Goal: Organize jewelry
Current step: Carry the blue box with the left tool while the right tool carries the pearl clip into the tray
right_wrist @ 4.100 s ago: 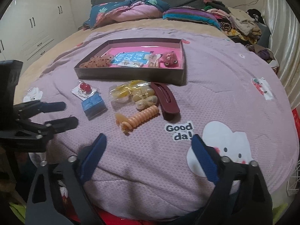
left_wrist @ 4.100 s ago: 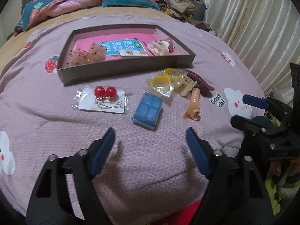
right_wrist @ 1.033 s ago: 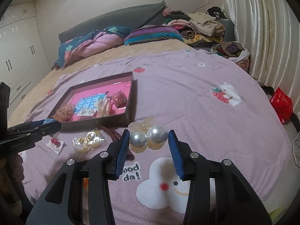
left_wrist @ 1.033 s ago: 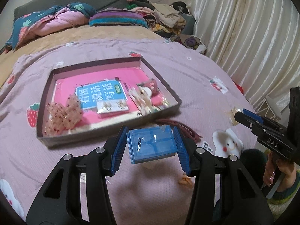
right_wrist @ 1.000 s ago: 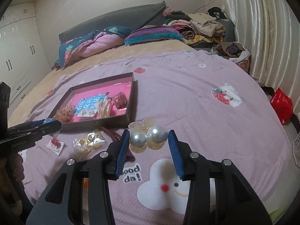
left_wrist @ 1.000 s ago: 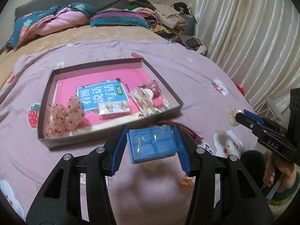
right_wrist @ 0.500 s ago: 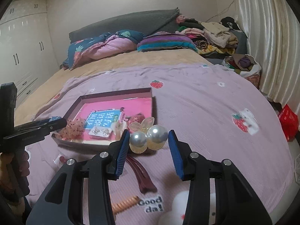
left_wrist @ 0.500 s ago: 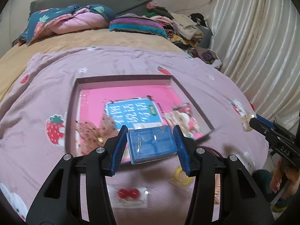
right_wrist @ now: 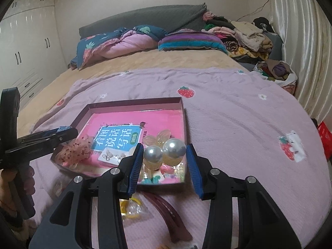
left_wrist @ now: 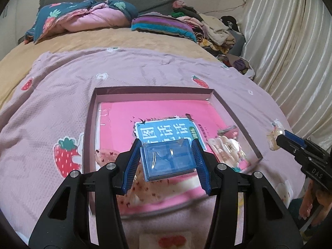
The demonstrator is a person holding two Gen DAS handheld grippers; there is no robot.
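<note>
On the bed, the tray (left_wrist: pixel 91 112) already holds several pieces along its near edge. The left gripper (left_wrist: pixel 166 161) clamps a blue box (left_wrist: pixel 168 159) above the tray; the right gripper (right_wrist: pixel 165 164) clamps a pearl clip (right_wrist: pixel 164 153) over its right near corner. A maroon clip (right_wrist: pixel 170 217) and yellow bands (right_wrist: pixel 130 207) remain outside

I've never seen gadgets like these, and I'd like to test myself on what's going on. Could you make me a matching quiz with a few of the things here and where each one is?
Things:
1. blue box
2. pearl hair clip
3. dark red hair clip
4. pink book

Places:
A. lying on the purple blanket, outside the tray
B. held in the left gripper
C. flat on the tray's floor
D. held in the right gripper

Pairs: 1-B, 2-D, 3-A, 4-C
</note>
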